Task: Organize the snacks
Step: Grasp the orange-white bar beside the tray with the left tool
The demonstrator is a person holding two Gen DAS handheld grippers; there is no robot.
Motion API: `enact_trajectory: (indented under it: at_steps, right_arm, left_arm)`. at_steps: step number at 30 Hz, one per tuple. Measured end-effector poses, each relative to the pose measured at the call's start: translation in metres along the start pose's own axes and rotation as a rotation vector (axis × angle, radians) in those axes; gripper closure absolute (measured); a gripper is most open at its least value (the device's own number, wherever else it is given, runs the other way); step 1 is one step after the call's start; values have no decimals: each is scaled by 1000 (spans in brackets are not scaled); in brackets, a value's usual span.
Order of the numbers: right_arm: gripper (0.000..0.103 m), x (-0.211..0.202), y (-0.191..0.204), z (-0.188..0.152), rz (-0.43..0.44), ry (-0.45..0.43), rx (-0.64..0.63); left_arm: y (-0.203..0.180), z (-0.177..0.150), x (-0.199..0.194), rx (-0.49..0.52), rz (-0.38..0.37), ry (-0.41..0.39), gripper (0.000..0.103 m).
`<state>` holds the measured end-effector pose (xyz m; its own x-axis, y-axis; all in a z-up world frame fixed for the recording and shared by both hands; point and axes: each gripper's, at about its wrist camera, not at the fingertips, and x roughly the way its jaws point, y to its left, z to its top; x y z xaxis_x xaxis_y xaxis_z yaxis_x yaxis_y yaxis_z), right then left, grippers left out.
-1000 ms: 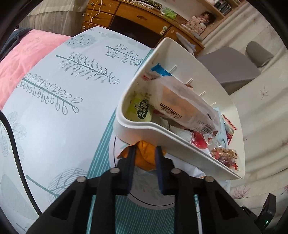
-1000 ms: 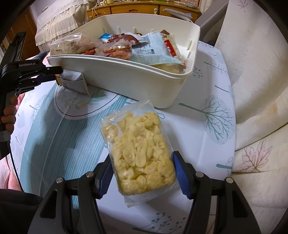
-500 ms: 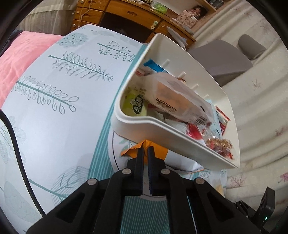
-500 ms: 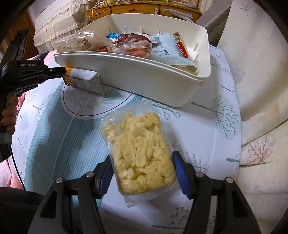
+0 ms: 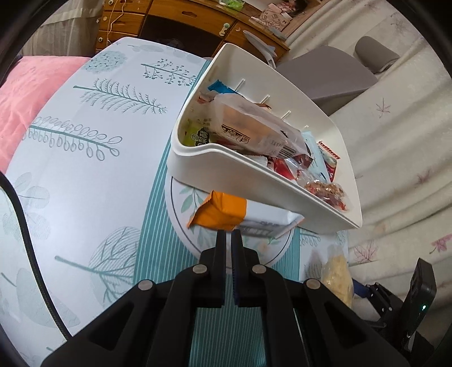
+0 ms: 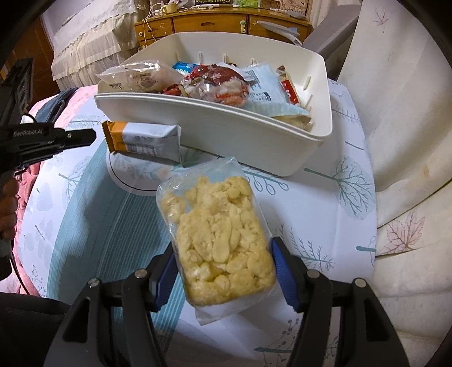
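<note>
A white basket (image 5: 243, 172) (image 6: 214, 127) holding several snack packets stands on the patterned table. My left gripper (image 5: 228, 234) is shut on the sealed edge of an orange and white snack packet (image 5: 223, 211) and holds it just in front of the basket; it also shows in the right wrist view (image 6: 141, 138), with the left gripper (image 6: 90, 137) at its orange end. My right gripper (image 6: 223, 262) is shut on a clear bag of yellow puffed snacks (image 6: 220, 242), held above the table in front of the basket.
The round table (image 5: 84, 158) has a leaf-print cloth with a teal striped band. A pink cushion (image 5: 25, 93) lies to the left. A wooden cabinet (image 6: 226, 25) stands behind. A grey chair (image 5: 330, 76) and a cream curtain (image 6: 395, 113) are to the right.
My left gripper closed on the orange packet's edge and pulled it out from under the basket and up. My right gripper kept hold of the yellow snack bag and drew back slightly.
</note>
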<state>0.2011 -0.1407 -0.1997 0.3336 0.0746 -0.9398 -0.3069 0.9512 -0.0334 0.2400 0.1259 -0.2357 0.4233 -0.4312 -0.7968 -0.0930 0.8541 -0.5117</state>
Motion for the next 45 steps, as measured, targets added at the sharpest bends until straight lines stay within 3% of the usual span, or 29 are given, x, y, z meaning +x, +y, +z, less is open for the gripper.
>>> enact_trajectory:
  at_steps: [4,7,9,11,15,22,29,40,45]
  right_arm:
    - [40,-5,4,0,2,-5,-3]
    - [40,-8,7,-2,1,-3,-12]
    - [40,-9,8,-4,-1,2,-15]
    - [40,-10,9,-5,-3,8,-15]
    - [40,-10,9,-9,-15,19,-11]
    - [40,-9,9,-13,-34,41,23]
    - [40,-4,14,-13,-45,61,55]
    - [40,-3,24,-8,-57,61,96]
    - [40,-6,24,-5,-58,47,102]
  left_arm:
    - [8,3,-1,-4,11,-5,98]
    - [11,9,3,15,24,4,88]
    - [12,12,6,37,21,14,76]
    - [11,15,10,68,5,28,74]
    - [8,20,22,152,-8,55,54]
    - [5,32,42,261,-38,100,48]
    - [-6,35,58,357,-85,150,48]
    - [-14,30,74,352,-84,181,49]
    - [-15,29,65,317,-92,150,73]
